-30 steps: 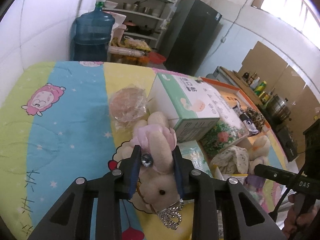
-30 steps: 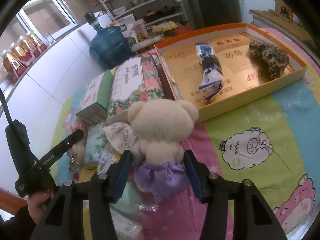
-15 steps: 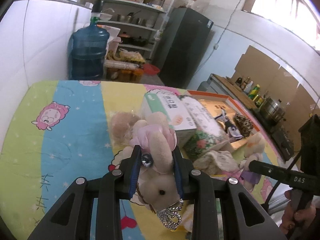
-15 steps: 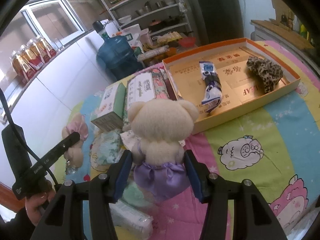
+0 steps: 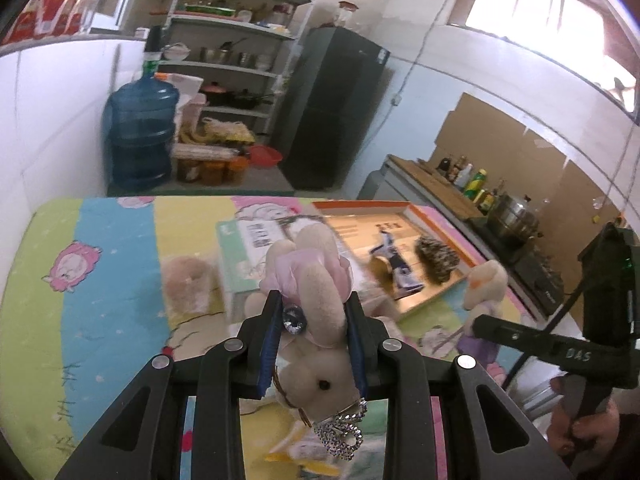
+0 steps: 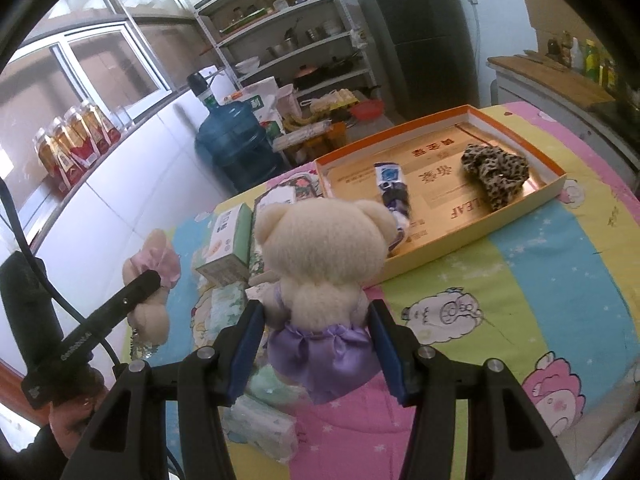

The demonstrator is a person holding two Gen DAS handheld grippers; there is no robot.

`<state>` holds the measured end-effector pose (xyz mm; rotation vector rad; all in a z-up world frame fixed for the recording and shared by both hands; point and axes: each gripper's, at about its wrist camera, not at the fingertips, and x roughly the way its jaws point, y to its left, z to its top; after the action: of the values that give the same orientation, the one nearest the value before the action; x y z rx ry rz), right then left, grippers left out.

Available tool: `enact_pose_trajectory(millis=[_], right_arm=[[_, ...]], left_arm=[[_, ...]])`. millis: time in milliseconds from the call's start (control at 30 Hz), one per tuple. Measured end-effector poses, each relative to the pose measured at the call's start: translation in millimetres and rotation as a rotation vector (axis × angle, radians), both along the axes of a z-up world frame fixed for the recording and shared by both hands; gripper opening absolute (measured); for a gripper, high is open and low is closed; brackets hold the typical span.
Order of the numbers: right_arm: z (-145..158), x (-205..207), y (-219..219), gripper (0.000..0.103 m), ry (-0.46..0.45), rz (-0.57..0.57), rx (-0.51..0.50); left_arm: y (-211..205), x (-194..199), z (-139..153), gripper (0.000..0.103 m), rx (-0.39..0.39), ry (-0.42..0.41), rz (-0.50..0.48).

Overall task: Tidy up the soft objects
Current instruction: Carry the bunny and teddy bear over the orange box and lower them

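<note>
My left gripper (image 5: 314,316) is shut on a beige plush rabbit (image 5: 320,300) with a pink bow and a silver crown charm, held up above the table. It also shows in the right wrist view (image 6: 150,276). My right gripper (image 6: 316,336) is shut on a cream teddy bear (image 6: 320,248) in a purple skirt, held above the table. The bear also shows in the left wrist view (image 5: 482,288). An orange-rimmed tray (image 6: 560,178) holds a leopard-print scrunchie (image 6: 496,172) and a blue-white packet (image 6: 392,190).
Tissue boxes (image 6: 228,240) and soft tissue packs (image 6: 260,428) lie on the cartoon-print cloth (image 6: 560,280). A round plush item (image 5: 188,284) lies left of the boxes. A blue water jug (image 5: 140,132), shelves and a dark fridge (image 5: 336,108) stand behind the table.
Both grippers have risen with their toys. The table objects look smaller and farther below. The left view has swung toward the orange tray.
</note>
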<state>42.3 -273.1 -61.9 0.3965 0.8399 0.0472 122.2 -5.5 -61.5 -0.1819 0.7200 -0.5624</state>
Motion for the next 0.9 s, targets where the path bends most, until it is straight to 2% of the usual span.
enact_pose_trajectory(millis=[600,900], right_arm=[[20.7,-7.7,-68.1,0.054,-0.041,-0.077,-0.071],[23.1,2.9,-105.7,0.054,-0.042,-0.071,-0.074]], left_arm=[[-104.4,5.4,21.4,0.031,-0.001,0.000,-0.118],[-150.0,15.9,23.1,0.031,0.006,0.002,-0.120]])
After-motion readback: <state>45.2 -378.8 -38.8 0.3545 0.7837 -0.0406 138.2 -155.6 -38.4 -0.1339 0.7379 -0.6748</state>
